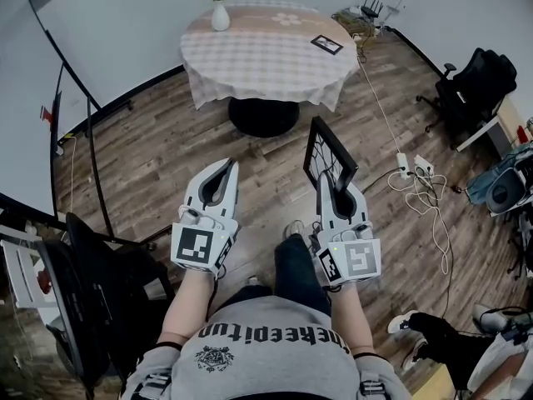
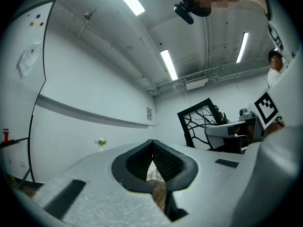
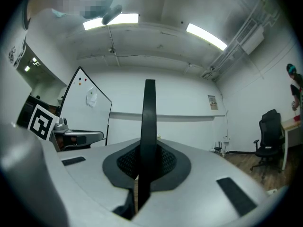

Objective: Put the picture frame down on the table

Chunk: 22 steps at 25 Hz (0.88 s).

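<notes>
Black rectangular picture frame (image 1: 329,152), its pane crossed by a dark branching pattern, stands upright between the jaws of the right tool (image 1: 335,183), which is clamped tight on its lower edge. It is held over the wooden plank floor (image 1: 158,152), well short of the round tabletop (image 1: 250,65) under a checked cloth. Beside it, the left tool (image 1: 223,176) has its jaws pressed together on nothing.

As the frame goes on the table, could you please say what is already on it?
On the table: a vase of flowers near the far edge and a small dark picture lying flat at the right. A checked cloth hides its top.
</notes>
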Tool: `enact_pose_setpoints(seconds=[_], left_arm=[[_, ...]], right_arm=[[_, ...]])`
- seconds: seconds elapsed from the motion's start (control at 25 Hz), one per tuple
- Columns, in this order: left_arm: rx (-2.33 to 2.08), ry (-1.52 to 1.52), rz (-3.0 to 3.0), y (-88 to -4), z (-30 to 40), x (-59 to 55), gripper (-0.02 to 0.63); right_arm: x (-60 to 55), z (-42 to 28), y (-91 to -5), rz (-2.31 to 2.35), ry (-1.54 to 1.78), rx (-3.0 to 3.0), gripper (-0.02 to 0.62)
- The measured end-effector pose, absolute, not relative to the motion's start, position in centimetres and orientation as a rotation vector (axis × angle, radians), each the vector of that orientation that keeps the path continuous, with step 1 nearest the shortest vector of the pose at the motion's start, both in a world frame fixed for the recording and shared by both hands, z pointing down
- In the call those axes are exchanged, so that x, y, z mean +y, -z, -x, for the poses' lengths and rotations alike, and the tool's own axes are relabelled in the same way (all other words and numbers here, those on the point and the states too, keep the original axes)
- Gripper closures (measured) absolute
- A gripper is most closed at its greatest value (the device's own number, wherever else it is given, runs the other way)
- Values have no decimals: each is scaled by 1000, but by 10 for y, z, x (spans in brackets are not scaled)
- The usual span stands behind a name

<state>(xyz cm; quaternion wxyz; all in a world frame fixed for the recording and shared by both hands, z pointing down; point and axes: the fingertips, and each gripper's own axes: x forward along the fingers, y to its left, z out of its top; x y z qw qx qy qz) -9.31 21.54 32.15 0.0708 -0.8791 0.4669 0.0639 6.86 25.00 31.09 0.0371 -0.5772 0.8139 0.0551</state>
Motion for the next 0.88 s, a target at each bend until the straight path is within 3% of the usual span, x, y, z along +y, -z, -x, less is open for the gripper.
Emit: enact_pose_setpoints(seconds=[0.88], left_arm=[[1503,-213,2518,-298,26,71,591]], right_arm=[[88,-136,-302,1620,-185,2567,580]])
